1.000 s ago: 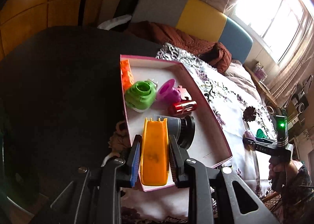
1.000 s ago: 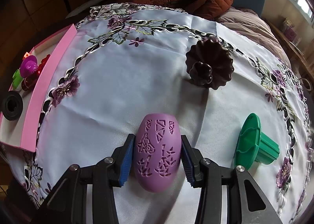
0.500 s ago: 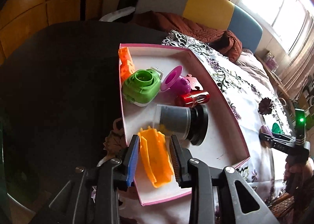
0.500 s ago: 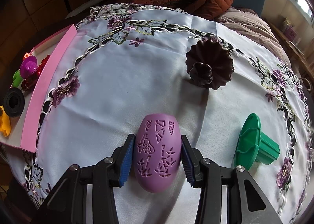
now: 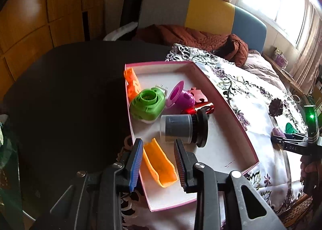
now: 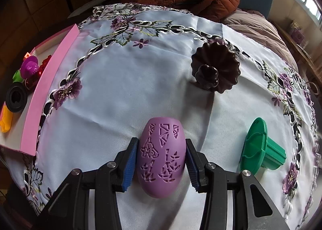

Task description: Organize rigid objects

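An orange trough-shaped piece (image 5: 159,164) lies slanted on the floor of the pink-rimmed box (image 5: 231,107), near its front corner. My left gripper (image 5: 157,141) stands open over it, with the pads on either side and not pressing. On the white embroidered cloth, my right gripper (image 6: 161,140) is shut on a purple egg-shaped shell (image 6: 161,155) with cut-out patterns. That shell rests on the cloth. The left wrist view also shows the right gripper (image 5: 279,139) at the far right, held by a hand.
The box also holds a green round gadget (image 5: 147,105), a purple funnel (image 5: 181,95), a red cylinder (image 5: 201,108), a grey jar with a black lid (image 5: 181,129) and another orange piece (image 5: 131,84). A brown fluted mould (image 6: 216,67) and a green flanged piece (image 6: 259,149) sit on the cloth.
My left gripper's jaws have parted and the orange piece has dropped from them onto the box floor, where it lies slanted. The right gripper and the purple shell have not moved.
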Demonstrator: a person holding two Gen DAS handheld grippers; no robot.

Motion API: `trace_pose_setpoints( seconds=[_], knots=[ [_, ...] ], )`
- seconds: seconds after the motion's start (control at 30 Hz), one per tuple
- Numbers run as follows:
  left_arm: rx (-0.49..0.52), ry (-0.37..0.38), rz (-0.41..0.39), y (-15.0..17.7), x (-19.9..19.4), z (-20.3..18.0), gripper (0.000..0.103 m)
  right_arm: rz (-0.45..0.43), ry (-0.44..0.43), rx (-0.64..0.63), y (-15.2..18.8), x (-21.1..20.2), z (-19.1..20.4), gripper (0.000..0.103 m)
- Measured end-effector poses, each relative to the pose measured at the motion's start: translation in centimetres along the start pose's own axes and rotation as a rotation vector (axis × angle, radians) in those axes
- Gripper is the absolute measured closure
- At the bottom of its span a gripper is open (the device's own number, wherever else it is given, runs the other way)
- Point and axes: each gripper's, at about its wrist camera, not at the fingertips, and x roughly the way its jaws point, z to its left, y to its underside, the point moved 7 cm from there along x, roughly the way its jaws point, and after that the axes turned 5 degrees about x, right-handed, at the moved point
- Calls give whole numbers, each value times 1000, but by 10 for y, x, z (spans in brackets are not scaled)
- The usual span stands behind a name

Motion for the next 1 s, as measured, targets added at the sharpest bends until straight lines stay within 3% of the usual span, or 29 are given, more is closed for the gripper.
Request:
trace_pose_setpoints(
  seconds=[1.0],
  knots=[
    [-13, 6, -39, 2, -18, 4, 71, -16, 29, 29, 0, -2, 0, 59]
  ],
)
